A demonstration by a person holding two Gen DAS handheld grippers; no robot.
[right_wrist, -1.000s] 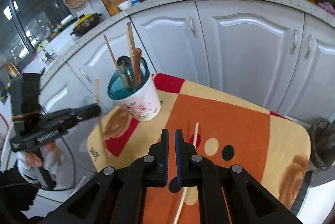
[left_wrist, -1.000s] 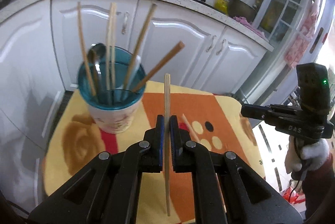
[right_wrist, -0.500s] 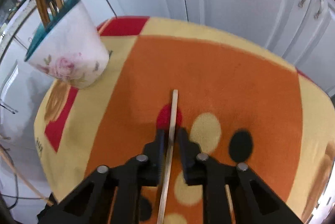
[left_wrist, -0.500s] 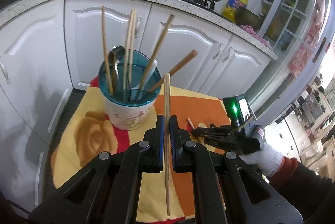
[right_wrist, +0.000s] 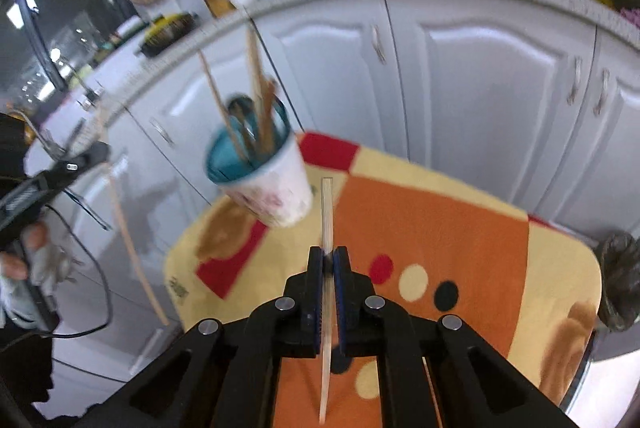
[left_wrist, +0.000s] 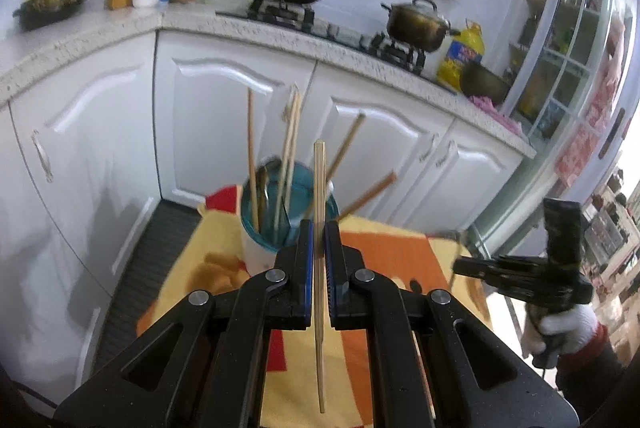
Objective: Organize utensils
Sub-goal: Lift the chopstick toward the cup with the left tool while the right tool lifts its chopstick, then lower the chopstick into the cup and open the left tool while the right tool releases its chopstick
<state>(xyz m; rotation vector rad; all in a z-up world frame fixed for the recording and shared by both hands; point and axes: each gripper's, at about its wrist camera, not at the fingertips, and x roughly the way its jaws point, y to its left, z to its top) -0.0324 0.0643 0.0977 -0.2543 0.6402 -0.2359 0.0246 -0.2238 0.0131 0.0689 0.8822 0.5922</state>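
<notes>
Orange, yellow and red cloth covers the small table [right_wrist: 460, 228] in front of the white kitchen cabinets [left_wrist: 224, 116]. Near its far left corner stands a white flowered cup with a teal inside [right_wrist: 276, 184], and several wooden chopsticks [left_wrist: 251, 156] and a metal spoon [left_wrist: 262, 188] stand in it. The left gripper [left_wrist: 319, 228] is closed on a pale bamboo chopstick [left_wrist: 319, 292], held upright in the air in front of the cup. The right gripper [right_wrist: 328, 256] is closed on another light chopstick [right_wrist: 327, 212], raised above the middle of the cloth. A white-gloved hand [left_wrist: 568, 324] holds the right tool's handle.
</notes>
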